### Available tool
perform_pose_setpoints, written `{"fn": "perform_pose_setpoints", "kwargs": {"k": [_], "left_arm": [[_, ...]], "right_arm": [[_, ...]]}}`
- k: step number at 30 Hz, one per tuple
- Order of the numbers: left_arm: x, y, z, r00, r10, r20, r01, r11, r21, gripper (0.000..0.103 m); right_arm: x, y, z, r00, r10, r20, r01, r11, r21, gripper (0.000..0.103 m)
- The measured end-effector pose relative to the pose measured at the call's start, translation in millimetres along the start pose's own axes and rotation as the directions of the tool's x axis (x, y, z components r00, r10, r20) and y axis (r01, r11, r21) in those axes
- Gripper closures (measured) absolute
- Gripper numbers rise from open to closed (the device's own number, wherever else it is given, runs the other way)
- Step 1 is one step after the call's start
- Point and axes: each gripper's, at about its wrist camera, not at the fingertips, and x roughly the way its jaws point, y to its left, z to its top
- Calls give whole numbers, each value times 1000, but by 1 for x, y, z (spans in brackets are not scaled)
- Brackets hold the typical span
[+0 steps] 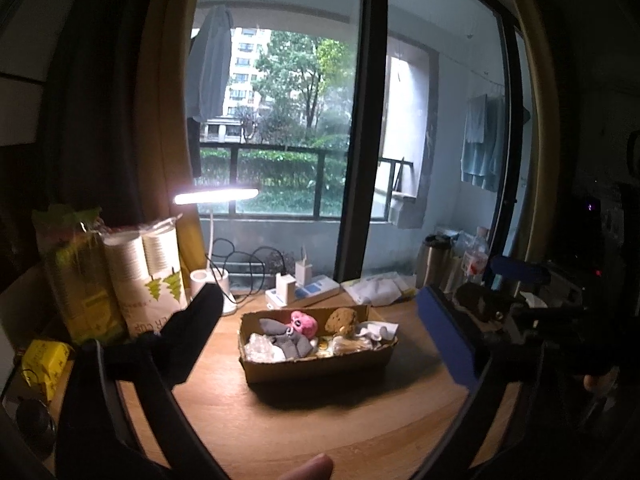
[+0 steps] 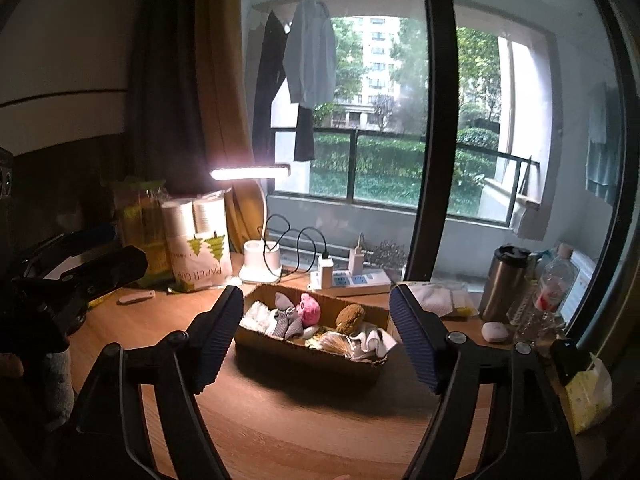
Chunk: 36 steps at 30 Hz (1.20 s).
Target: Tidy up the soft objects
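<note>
Both tools hang clear above the wooden desk [image 2: 280,420], the left gripper [image 1: 320,340] and right gripper [image 2: 316,340] with fingers spread wide, holding nothing. The shallow brown cardboard box [image 2: 304,354] sits between them, seemingly full: pink plush toy [image 2: 309,310], grey knitted cloth [image 2: 285,322], brown sponge-like lump [image 2: 349,317]. Descend vertically over one item; pinch mid-body, clear of neighbours.

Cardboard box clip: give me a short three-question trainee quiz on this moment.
1. True or false: the pink plush toy lies inside the cardboard box.
2. The right claw is: A) open B) shut on a sock.
3. What lit thing stands behind the box?

Key: 1 true. 2 A, as is the left claw. 3 the desk lamp.
</note>
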Motion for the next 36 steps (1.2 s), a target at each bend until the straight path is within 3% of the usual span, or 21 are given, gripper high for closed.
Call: {"fn": "perform_pose_setpoints", "kwargs": {"k": [17,22,36], "left_arm": [[-38,-14,37,994,71,84,-75,996,39,1],[-40,-18,37,989,113,93,-119,991,59,1],[-39,-18,40,988,120,98,-126,990,63,1]], "right_arm": [[-61,-5,30,983,-136,122,131,990,44,23],[-68,-6,31,980,-150,133,145,988,49,22],[-68,-3,31,978,-154,139,149,988,47,22]]}}
